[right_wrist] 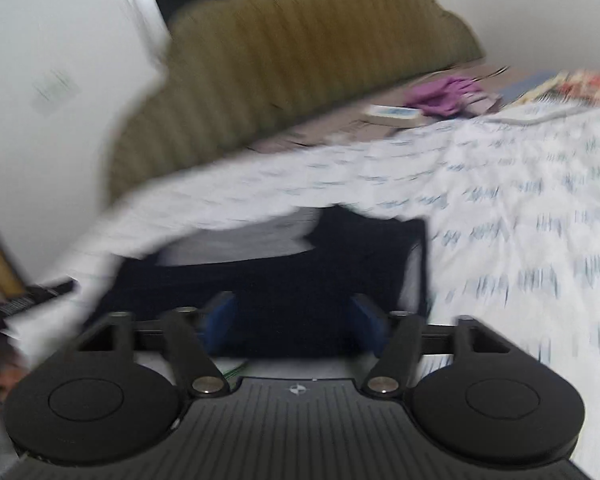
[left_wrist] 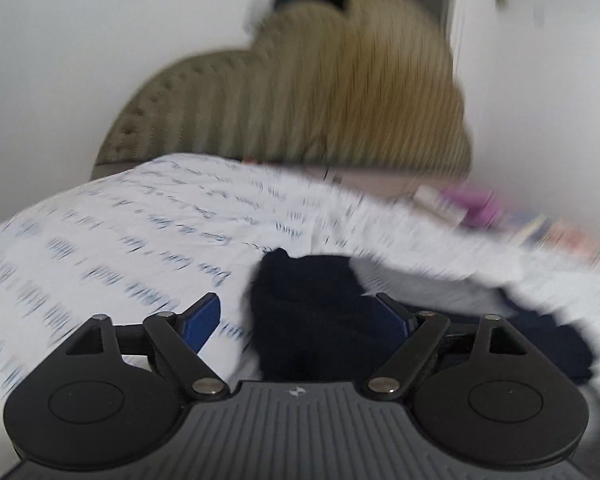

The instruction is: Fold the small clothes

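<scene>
Right wrist: dark navy garment [right_wrist: 284,280], blurred, crumpled.

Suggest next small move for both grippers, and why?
Probably ease both back clear of the dark garment. Left gripper and right gripper stand open, pads apart, cloth lying loose between them on the printed bedsheet; blur hides the fold's neatness.
</scene>
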Action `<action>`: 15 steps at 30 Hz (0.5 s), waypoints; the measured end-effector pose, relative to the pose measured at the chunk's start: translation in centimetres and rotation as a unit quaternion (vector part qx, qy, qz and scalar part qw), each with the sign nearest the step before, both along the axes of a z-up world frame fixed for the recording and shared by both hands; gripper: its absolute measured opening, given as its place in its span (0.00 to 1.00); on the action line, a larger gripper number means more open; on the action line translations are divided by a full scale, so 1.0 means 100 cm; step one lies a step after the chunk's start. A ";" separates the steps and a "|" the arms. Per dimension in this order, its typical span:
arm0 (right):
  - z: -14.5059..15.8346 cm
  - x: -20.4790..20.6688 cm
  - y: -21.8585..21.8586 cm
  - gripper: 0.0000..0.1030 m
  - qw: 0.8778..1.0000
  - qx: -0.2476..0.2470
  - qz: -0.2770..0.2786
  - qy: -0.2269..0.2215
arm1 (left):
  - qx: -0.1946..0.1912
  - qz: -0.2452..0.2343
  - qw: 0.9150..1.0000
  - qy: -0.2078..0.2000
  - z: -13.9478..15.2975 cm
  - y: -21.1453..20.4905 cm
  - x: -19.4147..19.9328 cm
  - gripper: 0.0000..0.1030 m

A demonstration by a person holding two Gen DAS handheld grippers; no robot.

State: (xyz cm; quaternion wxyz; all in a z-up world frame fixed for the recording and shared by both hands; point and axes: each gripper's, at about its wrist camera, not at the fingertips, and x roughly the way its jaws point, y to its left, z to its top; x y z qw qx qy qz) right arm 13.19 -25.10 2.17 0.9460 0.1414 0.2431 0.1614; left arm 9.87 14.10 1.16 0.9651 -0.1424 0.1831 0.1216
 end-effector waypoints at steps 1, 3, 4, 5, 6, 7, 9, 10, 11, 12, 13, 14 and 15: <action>-0.002 -0.025 -0.009 0.85 1.000 0.028 0.011 0.006 | -0.021 0.003 1.000 -0.018 0.004 0.006 -0.030 0.83; -0.013 -0.067 -0.023 0.84 0.998 0.060 0.016 0.033 | -0.058 0.020 0.998 -0.035 0.007 0.019 -0.085 0.84; -0.022 -0.089 -0.032 0.84 0.996 0.076 0.008 0.049 | -0.088 0.029 0.995 -0.034 0.006 0.027 -0.112 0.84; -0.031 -0.109 -0.041 0.83 0.994 0.092 -0.001 0.063 | -0.116 0.038 0.992 -0.031 0.004 0.035 -0.132 0.84; -0.041 -0.129 -0.051 0.82 0.991 0.109 -0.014 0.079 | -0.145 0.042 0.988 -0.024 0.000 0.042 -0.151 0.84; -0.049 -0.146 -0.061 0.81 0.987 0.127 -0.027 0.095 | -0.169 0.043 0.985 -0.010 -0.004 0.048 -0.168 0.84; -0.063 -0.178 -0.081 0.79 0.977 0.167 -0.048 0.126 | -0.180 0.040 0.983 0.022 -0.011 0.054 -0.188 0.84; -0.068 -0.192 -0.090 0.77 0.971 0.189 -0.049 0.138 | -0.184 0.038 0.981 0.040 -0.014 0.055 -0.197 0.84; -0.071 -0.202 -0.097 0.77 0.966 0.208 -0.044 0.147 | -0.192 0.030 0.980 0.051 -0.017 0.056 -0.203 0.84; -0.074 -0.211 -0.101 0.77 0.962 0.222 -0.038 0.157 | -0.202 0.019 0.977 0.063 -0.020 0.057 -0.209 0.84; -0.076 -0.217 -0.104 0.77 0.957 0.234 -0.031 0.167 | -0.217 0.003 0.974 0.073 -0.022 0.057 -0.213 0.84; -0.079 -0.224 -0.104 0.77 0.953 0.245 -0.021 0.177 | -0.236 -0.014 0.968 0.081 -0.026 0.057 -0.216 0.84; -0.081 -0.227 -0.105 0.77 0.947 0.260 -0.007 0.187 | -0.259 -0.030 0.961 0.089 -0.031 0.056 -0.219 0.84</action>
